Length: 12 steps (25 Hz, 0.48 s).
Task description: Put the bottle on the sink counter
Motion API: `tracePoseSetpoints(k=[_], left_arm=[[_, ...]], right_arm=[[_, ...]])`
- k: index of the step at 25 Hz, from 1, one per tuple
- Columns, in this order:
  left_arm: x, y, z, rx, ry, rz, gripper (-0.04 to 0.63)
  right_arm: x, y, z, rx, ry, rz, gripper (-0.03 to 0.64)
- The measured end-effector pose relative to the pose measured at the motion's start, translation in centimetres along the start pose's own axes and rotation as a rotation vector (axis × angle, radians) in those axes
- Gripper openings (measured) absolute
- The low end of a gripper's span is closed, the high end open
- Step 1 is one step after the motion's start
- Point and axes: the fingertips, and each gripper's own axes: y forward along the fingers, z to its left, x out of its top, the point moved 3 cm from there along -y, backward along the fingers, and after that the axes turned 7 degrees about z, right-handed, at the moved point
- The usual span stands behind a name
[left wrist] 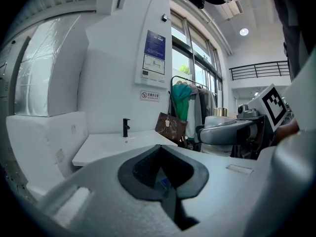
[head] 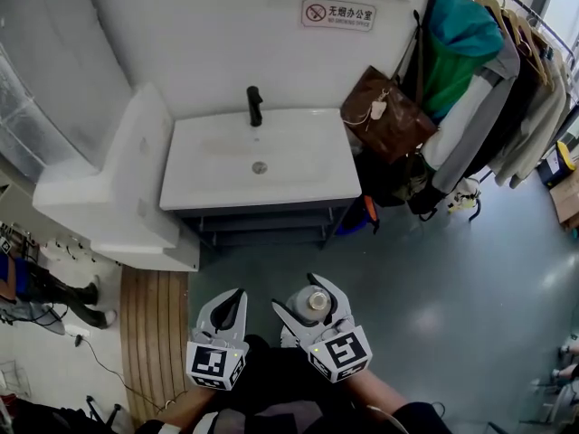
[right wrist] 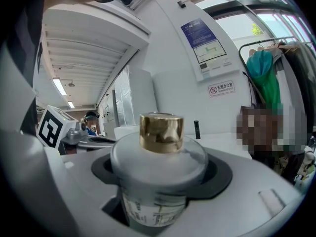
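Before sink counter (head: 217, 174) | right claw (head: 294, 290) clamps bottle (head: 314, 303) upright, cap (right wrist: 161, 131) up | left claw (head: 238, 293) closed

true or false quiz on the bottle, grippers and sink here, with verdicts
1. The right gripper grips a frosted bottle with a gold cap. True.
2. The left gripper holds a second bottle. False: its jaws are together with nothing between them.
3. The bottle stands on the white sink counter. False: it is held over the grey floor, apart from the counter.
4. A black tap stands at the counter's back edge. True.
5. A brown bag hangs at the counter's left in the head view. False: it hangs at its right.
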Motion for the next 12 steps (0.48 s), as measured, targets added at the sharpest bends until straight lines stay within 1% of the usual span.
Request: tracePoseSetpoints(k=[5,12], left_arm=[[0.7,1.8,-0.3,-0.010,0.014,0.002,0.000],[1.2,5.9,0.6,-0.070,0.022,0.010,-0.002]], right_arm=[[0.0,0.2,-1.6,-0.020,0.020,-0.003,0.347],[-0.1,1.9,-4.2,-0.074,0.044,0.009,0.347]])
